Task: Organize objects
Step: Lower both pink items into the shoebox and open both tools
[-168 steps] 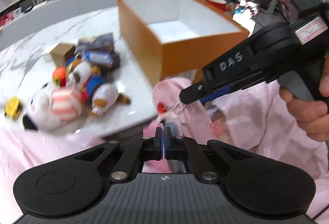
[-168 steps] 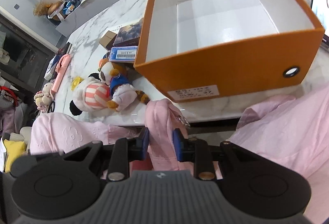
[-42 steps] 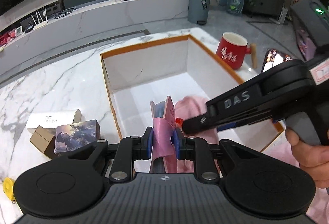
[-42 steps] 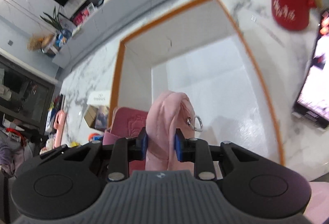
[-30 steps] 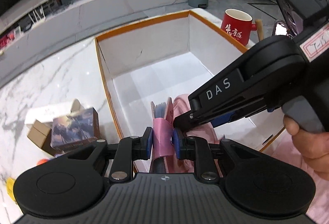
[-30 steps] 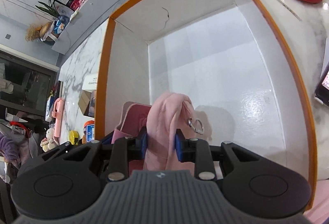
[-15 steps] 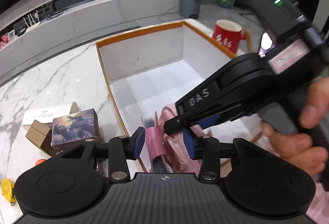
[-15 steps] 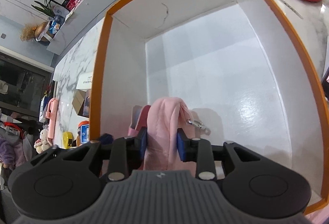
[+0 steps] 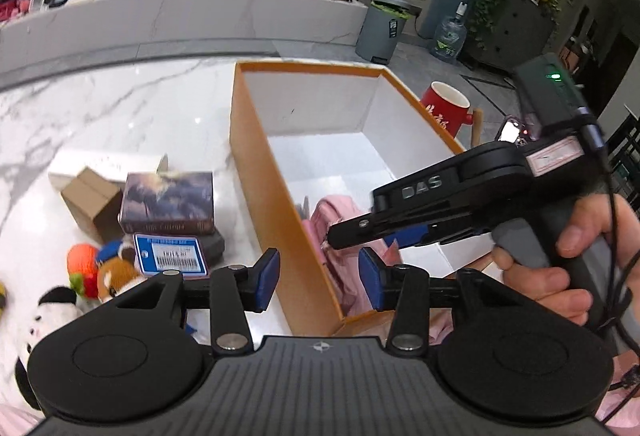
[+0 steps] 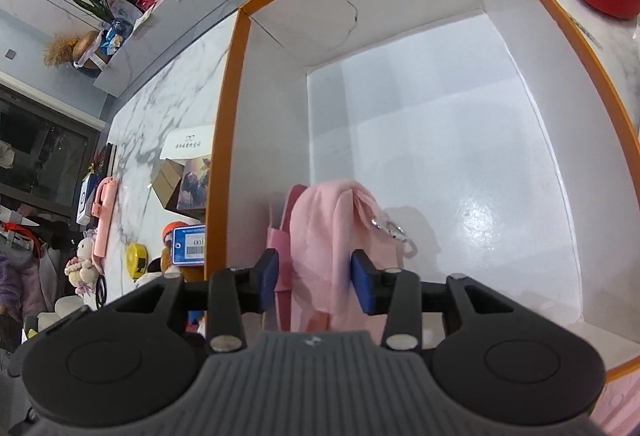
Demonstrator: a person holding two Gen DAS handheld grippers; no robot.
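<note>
A pink fabric pouch [image 10: 320, 236] with a metal clasp lies inside the orange box [image 10: 222, 123], against its near left wall. It also shows in the left wrist view [image 9: 340, 232], inside the box [image 9: 272, 203]. My right gripper [image 10: 314, 276] is open, its blue pads on either side of the pouch with small gaps. In the left wrist view it [image 9: 332, 240] reaches into the box from the right. My left gripper [image 9: 318, 278] is open and empty, straddling the box's near left wall.
Left of the box on the marble table lie a dark picture box [image 9: 166, 203], a blue-framed label tag [image 9: 170, 256], a cardboard box [image 9: 90, 201], a white box [image 9: 100, 161] and plush toys [image 9: 108, 274]. A red mug [image 9: 444, 107] stands right of the box.
Both grippers carried the pouch from the table edge into the orange box. The left gripper opened and pulled back outside the wall. The right gripper's jaws have just opened off the pouch.
</note>
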